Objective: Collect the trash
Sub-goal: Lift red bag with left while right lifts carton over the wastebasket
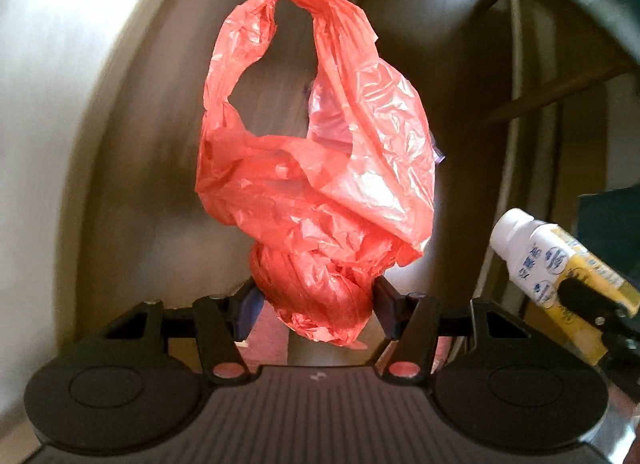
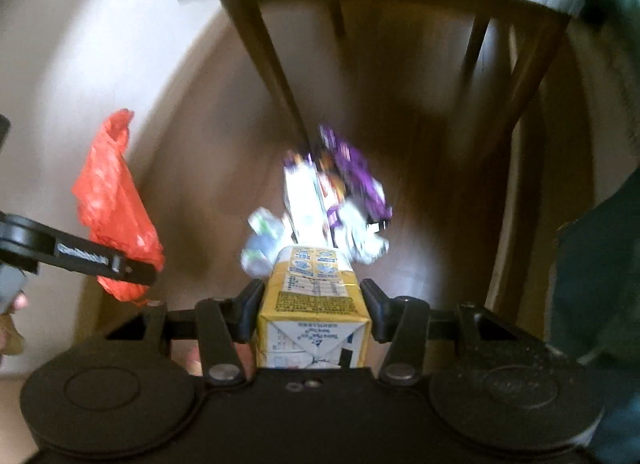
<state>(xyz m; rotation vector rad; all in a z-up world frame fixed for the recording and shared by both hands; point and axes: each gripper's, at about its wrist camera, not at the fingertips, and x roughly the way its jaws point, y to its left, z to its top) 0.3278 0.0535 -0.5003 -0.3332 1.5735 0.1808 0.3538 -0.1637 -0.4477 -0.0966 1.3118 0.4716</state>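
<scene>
The left gripper point(image 1: 316, 300) is pinching the bunched, twisted end of a crumpled red-orange thin plastic carrier bag point(image 1: 320, 167) between its two black fingers point(image 1: 386, 302); the rest of the bag is standing out ahead of the gripper w/ one handle loop gaping open at the far end, and the bag is hanging clear of the brown floor point(image 1: 152, 183) (blurred in both views). In the right wrist view the same bag point(image 2: 116, 199) is showing at the left edge, w/ a black finger of the left gripper point(image 2: 120, 268) lying across its lower part.

The right gripper point(image 2: 312, 304) is clamping a small yellow-and-white cardboard drink carton point(image 2: 312, 304) by its side walls, folded bottom end facing the camera; in the left wrist view that carton point(image 1: 560, 260) is poking in at the right edge, white at its far end, yellow nearer the black finger point(image 1: 584, 296) on it.

Beyond the carton, on the floor, a loose pile of white, purple and orange packaging scraps point(image 2: 328, 203) is lying near the foot of a dark wooden chair leg point(image 2: 272, 59); too blurred to tell the pieces apart; the chair's seat is spanning the top of the right wrist view. Something dark teal point(image 2: 600, 284) is filling the right edge; can't tell what it is.
</scene>
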